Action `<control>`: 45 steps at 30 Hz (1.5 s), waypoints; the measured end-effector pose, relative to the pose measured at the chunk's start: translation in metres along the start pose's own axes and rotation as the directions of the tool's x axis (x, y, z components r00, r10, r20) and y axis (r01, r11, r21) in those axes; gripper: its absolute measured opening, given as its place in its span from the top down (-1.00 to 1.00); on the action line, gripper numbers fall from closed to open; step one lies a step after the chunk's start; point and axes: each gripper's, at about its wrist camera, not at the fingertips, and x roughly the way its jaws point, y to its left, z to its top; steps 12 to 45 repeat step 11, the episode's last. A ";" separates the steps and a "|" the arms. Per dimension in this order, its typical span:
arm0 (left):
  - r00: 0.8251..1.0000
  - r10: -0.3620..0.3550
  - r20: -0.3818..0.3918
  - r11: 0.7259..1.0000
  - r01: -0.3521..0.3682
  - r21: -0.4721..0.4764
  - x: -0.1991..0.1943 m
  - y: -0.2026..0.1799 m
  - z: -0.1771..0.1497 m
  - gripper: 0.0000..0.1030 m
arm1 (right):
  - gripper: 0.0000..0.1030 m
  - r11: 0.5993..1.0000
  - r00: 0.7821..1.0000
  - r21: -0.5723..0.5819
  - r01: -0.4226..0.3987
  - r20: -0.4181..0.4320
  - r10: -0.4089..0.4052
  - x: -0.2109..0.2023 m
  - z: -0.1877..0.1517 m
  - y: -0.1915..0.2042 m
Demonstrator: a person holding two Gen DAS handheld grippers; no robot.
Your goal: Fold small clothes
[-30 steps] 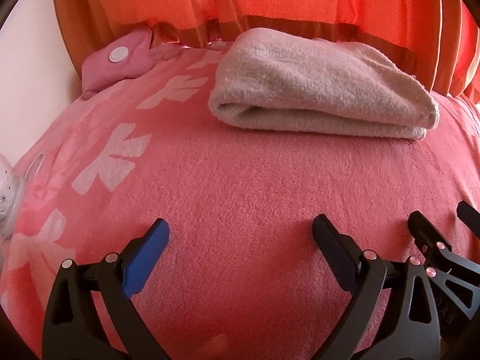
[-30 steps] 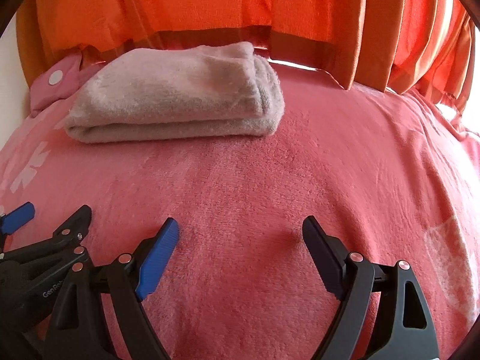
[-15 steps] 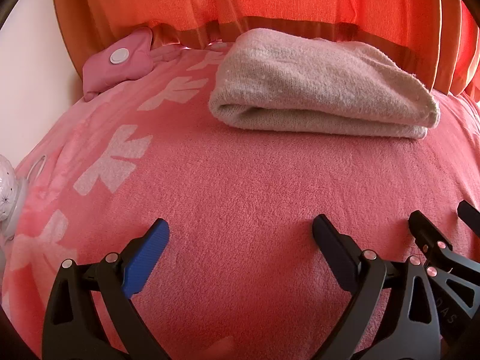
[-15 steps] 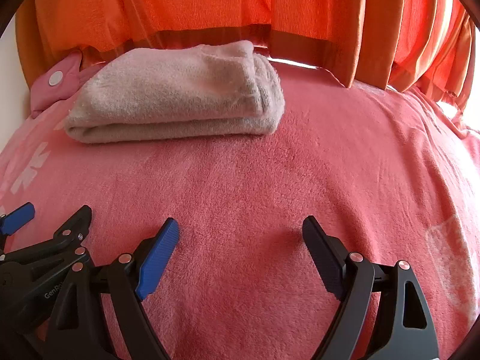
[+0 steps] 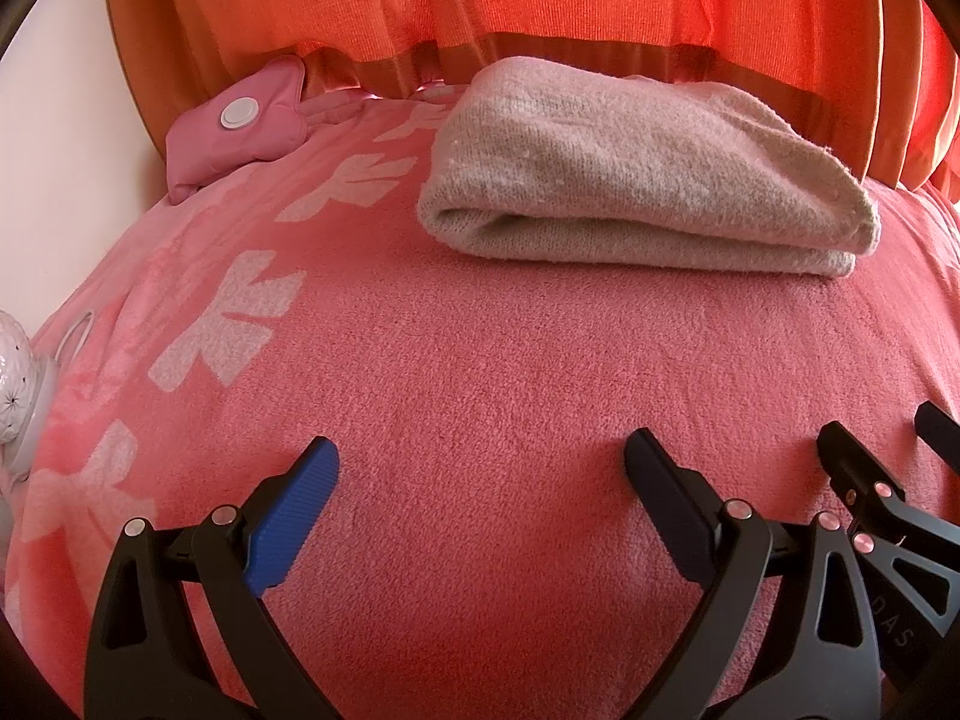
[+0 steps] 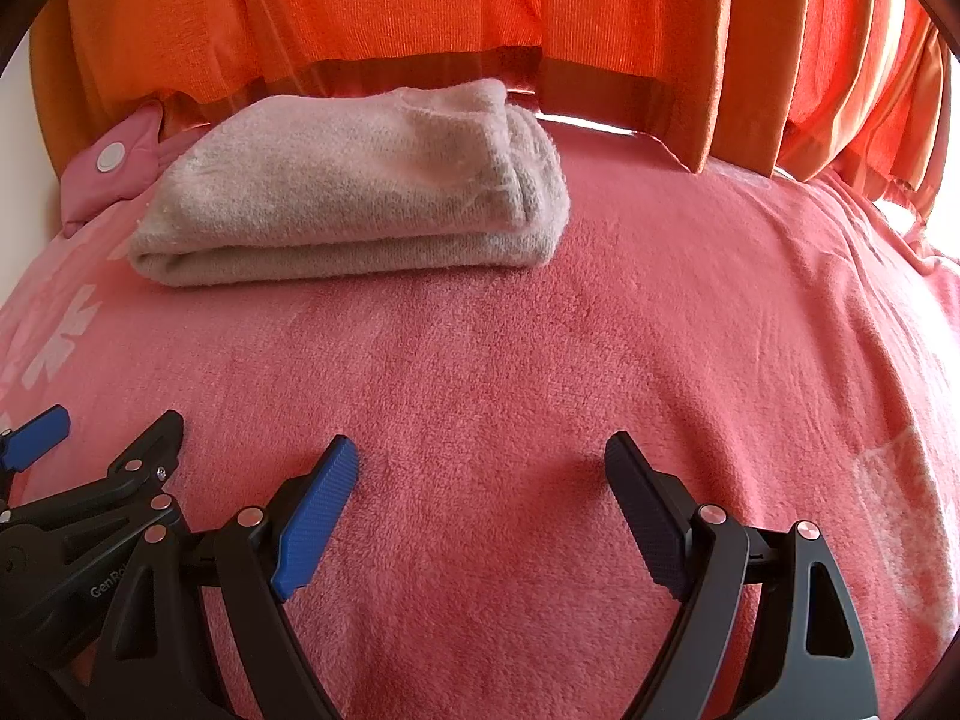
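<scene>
Pinks, oranges and one pale beige piece are filling both views.

The folded garment is showing pale beige; the blanket is glowing coral pink with whitish leaf-like motifs along its left side; the curtain is hanging bright orange with a darker hem band; the pink pouch is carrying a white button; each claw is wearing one blue pad and one black.
</scene>
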 end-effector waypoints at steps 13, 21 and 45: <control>1.000 0.007 0.002 1.000 -0.007 0.013 0.001 0.003 0.001 -0.80 | -0.59 1.000 1.000 0.003 0.000 -0.001 0.000 0.000 0.000 0.000; 1.000 0.007 0.002 1.000 -0.007 0.013 0.001 0.003 0.001 -0.80 | -0.59 1.000 1.000 0.003 0.000 -0.001 0.000 0.000 0.000 0.000; 1.000 0.007 0.002 1.000 -0.007 0.013 0.001 0.003 0.001 -0.80 | -0.59 1.000 1.000 0.003 0.000 -0.001 0.000 0.000 0.000 0.000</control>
